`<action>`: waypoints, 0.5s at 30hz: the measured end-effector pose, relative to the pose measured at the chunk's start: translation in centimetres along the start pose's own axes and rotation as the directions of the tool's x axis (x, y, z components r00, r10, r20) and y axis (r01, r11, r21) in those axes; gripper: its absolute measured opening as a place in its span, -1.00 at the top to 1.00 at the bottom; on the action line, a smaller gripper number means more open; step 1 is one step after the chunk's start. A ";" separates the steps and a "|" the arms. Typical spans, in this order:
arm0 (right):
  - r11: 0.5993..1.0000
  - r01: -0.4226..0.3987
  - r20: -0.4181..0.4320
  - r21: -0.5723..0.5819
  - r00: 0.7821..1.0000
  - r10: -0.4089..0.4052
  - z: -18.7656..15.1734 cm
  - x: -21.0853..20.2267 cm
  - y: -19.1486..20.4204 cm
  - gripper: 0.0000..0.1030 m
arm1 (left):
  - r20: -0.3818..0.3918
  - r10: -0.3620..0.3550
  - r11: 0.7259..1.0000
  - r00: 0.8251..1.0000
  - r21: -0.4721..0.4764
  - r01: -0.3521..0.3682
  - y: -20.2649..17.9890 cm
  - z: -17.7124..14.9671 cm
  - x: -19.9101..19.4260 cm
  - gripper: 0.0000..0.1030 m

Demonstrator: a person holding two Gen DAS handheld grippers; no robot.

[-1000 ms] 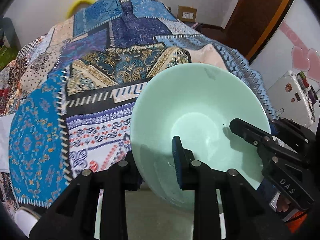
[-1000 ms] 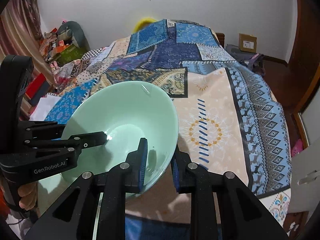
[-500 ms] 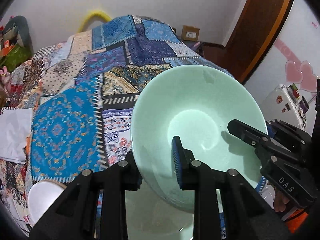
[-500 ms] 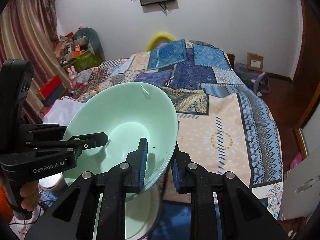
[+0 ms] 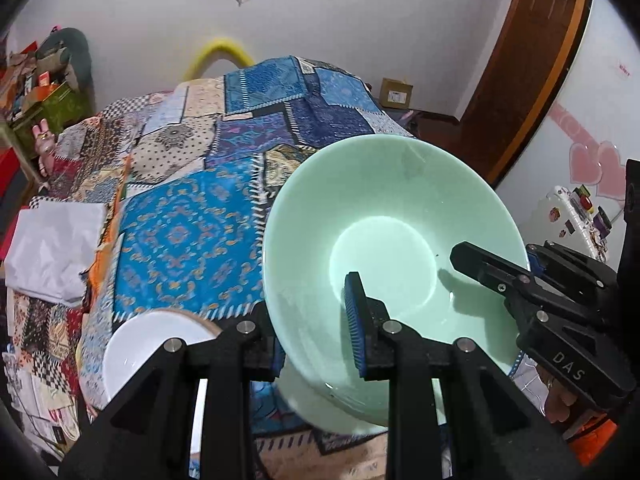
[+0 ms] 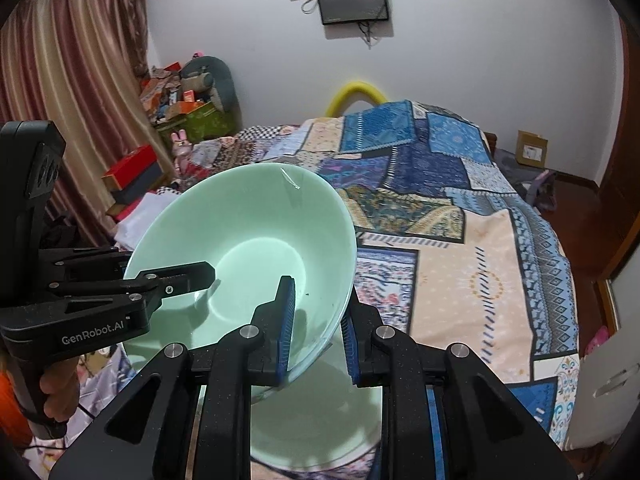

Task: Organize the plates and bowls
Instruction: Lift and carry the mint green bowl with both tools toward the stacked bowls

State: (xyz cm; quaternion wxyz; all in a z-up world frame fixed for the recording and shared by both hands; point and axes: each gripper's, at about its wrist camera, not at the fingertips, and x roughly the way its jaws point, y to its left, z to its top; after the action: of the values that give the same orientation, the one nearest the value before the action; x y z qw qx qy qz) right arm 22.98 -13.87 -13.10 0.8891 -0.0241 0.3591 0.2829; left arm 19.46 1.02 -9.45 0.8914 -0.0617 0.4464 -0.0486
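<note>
A large pale green bowl (image 5: 384, 216) is held in the air between both grippers. My left gripper (image 5: 316, 336) is shut on its left rim, one pad inside and one outside. My right gripper (image 6: 316, 328) is shut on its right rim (image 6: 344, 280) the same way; it shows in the left wrist view (image 5: 500, 276) too. The bowl also shows in the right wrist view (image 6: 248, 232). A second green dish (image 6: 320, 412) lies directly below it. A white bowl (image 5: 148, 344) sits lower left.
A patchwork bedspread (image 6: 460, 240) covers the bed ahead. White cloth (image 5: 52, 244) lies at the left. Clutter and boxes (image 6: 180, 96) stand by the curtain. A brown door (image 5: 532, 64) and a small white fridge (image 5: 576, 216) are on the right.
Both grippers have lifted the green bowl higher and tilted it back; more of the room and wall shows. The white bowl and the lower green dish have come into view.
</note>
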 end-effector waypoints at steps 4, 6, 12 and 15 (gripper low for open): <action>1.000 -0.018 0.000 -0.018 1.000 0.018 -0.3 0.0 2.1 0.61 | 0.011 0.006 1.000 1.000 -0.021 -0.005 1.9 -1.3 -1.5 0.50; 0.999 -0.029 -0.001 -0.026 1.000 0.029 -0.4 0.1 3.0 0.61 | 0.012 0.012 0.999 1.000 -0.043 -0.012 2.9 -2.2 -2.2 0.50; 0.995 -0.083 -0.009 -0.058 0.997 0.083 -0.6 1.0 5.8 0.61 | 0.018 0.043 0.995 0.999 -0.094 -0.041 5.7 -4.0 -3.8 0.50; 0.991 -0.115 -0.020 -0.074 0.993 0.114 -0.7 1.7 7.4 0.61 | 0.016 0.062 0.990 0.998 -0.124 -0.059 7.3 -4.9 -4.5 0.50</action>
State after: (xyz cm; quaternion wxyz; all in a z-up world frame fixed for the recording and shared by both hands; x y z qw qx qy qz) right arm 19.66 -7.04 -13.56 0.8670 -0.0389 0.3558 0.3467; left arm 13.09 8.51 -9.96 0.8913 -0.1038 0.4413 0.0067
